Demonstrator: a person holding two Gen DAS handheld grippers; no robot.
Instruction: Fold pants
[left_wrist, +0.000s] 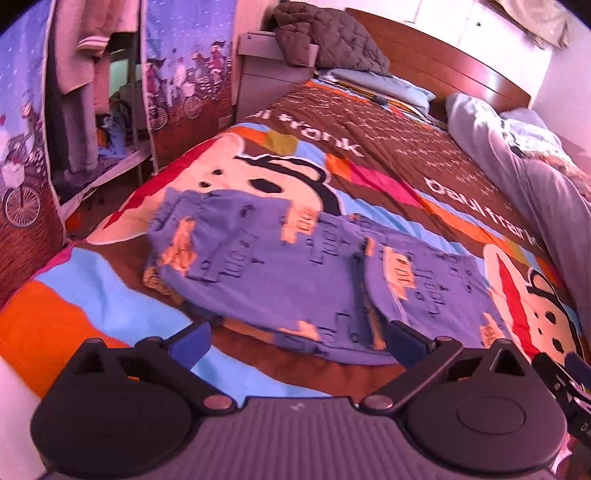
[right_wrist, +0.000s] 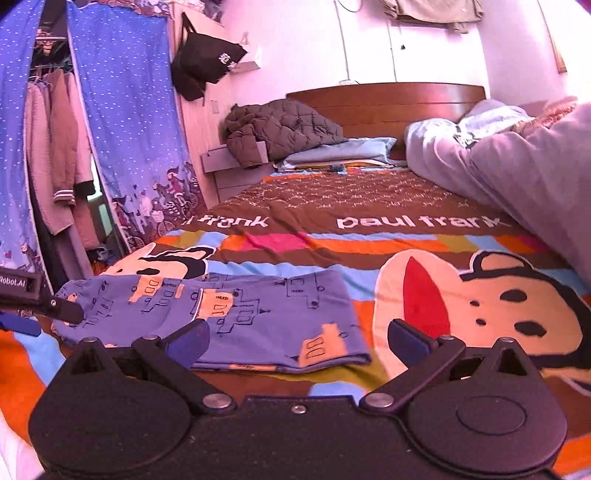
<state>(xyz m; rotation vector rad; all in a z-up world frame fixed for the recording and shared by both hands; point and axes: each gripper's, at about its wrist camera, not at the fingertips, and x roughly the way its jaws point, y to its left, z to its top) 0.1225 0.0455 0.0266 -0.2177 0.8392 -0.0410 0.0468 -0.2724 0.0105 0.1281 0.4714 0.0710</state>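
The blue pants (left_wrist: 280, 266) with orange printed patches lie folded and flat on the colourful cartoon bedspread (left_wrist: 92, 280). In the right wrist view the pants (right_wrist: 236, 314) lie ahead and to the left. My left gripper (left_wrist: 299, 343) is open and empty, just in front of the near edge of the pants. My right gripper (right_wrist: 299, 343) is open and empty, over the near right corner of the pants. The left gripper's body (right_wrist: 40, 295) shows at the left edge of the right wrist view, by the left end of the pants.
A grey duvet (right_wrist: 517, 170) is heaped along the right side of the bed. Pillows (right_wrist: 343, 151) and a brown quilted jacket (right_wrist: 280, 129) lie by the wooden headboard (right_wrist: 388, 99). A fabric wardrobe (right_wrist: 122, 122) with hanging clothes stands to the left.
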